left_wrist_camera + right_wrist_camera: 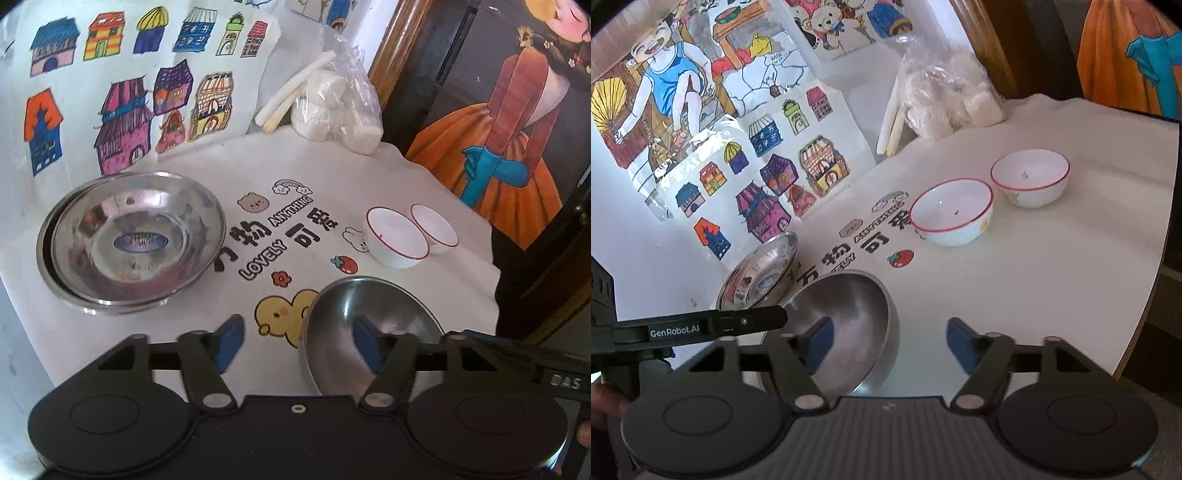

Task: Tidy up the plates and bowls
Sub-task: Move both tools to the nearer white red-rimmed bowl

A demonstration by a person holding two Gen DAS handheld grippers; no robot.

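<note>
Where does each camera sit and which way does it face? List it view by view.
Left wrist: on the left gripper, angled down over the table; fingertip at lower right.
Right wrist: on the right gripper, angled down; left gripper's body and a hand at left.
Shared: matte steel bowl, two white bowls, stacked steel plates.

Right gripper [886,343]: jaws wide apart, nothing gripped; left finger [818,343] over steel bowl [849,314]. Two red-rimmed white bowls [951,212] [1030,177] side by side, apart. Shiny steel plates [761,275], possibly stacked. Left gripper [701,326] at left edge. Bagged white lumps [945,99].
</note>
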